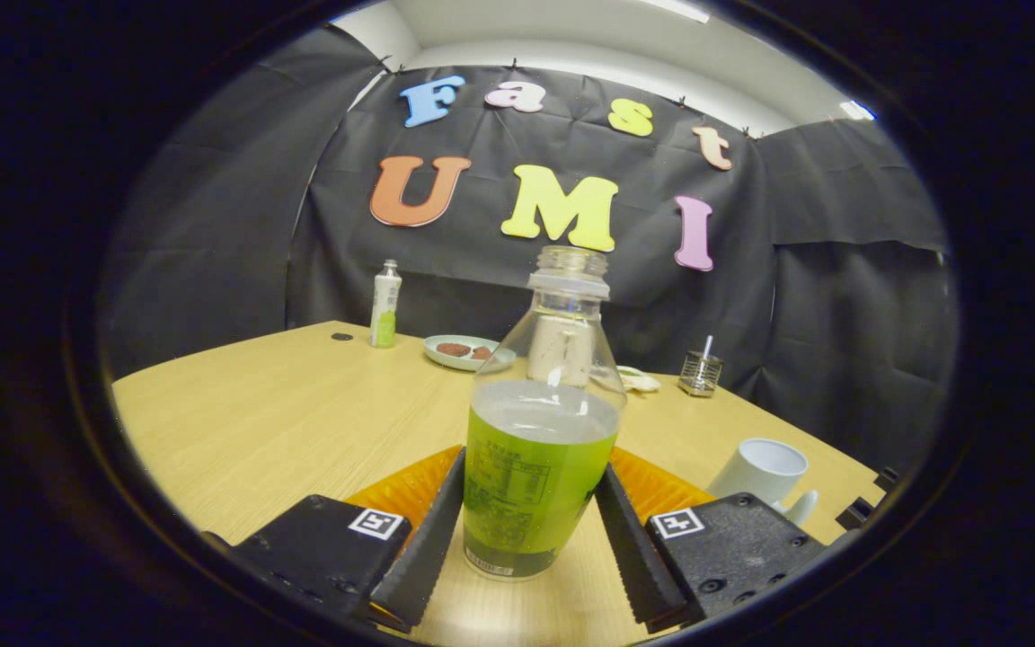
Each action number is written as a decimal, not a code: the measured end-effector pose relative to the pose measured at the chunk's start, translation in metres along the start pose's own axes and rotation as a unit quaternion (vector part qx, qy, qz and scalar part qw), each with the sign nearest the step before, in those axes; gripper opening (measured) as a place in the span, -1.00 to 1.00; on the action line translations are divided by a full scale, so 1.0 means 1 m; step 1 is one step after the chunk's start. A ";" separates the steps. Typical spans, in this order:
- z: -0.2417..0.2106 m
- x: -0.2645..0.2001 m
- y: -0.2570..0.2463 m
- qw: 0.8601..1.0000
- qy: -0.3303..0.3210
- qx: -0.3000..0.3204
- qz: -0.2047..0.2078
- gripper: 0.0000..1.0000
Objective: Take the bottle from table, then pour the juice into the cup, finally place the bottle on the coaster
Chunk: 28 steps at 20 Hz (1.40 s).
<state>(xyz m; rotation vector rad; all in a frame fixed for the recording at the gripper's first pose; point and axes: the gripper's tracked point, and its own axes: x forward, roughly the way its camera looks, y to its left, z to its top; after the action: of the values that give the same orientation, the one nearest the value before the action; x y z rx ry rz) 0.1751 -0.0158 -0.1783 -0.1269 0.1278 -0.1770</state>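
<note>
The bottle [535, 449] stands upright on the surface [284, 413], right between the fingers of the tool [531, 539], uncapped and about half full of green juice. The fingers [432, 530] flank its lower body on both sides and look to be touching or very nearly so; whether they press on it yet I cannot tell. Its base appears to rest on the surface, so it is probably not lifted.

It is thin clear plastic (likely to dent under a hard squeeze), smooth, and moderately heavy low down because of the liquid. With no cap, tilting or crushing it could spill juice. A firm, even hold on the labelled lower section, below the liquid line, seems the best place.

The cup [765, 472] sits just beyond the right finger. An orange coaster [410, 490] lies behind the bottle, under the fingers.
</note>
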 end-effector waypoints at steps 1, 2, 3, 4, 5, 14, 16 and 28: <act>0.003 -0.001 -0.001 1.000 -0.001 0.001 -0.002 0.68; 0.005 -0.004 -0.005 1.000 0.001 0.003 -0.006 0.66; 0.009 -0.006 -0.007 1.000 -0.001 0.009 -0.006 0.63; 0.013 -0.009 -0.009 1.000 -0.003 0.019 -0.004 0.63; 0.017 -0.011 -0.011 0.999 -0.002 0.032 0.002 0.62; 0.042 -0.042 -0.036 0.993 0.016 0.107 0.040 0.60; 0.048 -0.046 -0.047 0.993 0.015 0.113 0.031 0.60; 0.051 -0.046 -0.075 0.972 0.038 0.222 0.062 0.60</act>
<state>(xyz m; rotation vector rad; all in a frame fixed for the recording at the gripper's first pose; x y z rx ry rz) 0.1250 -0.0751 -0.1128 0.3350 0.1694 -0.0817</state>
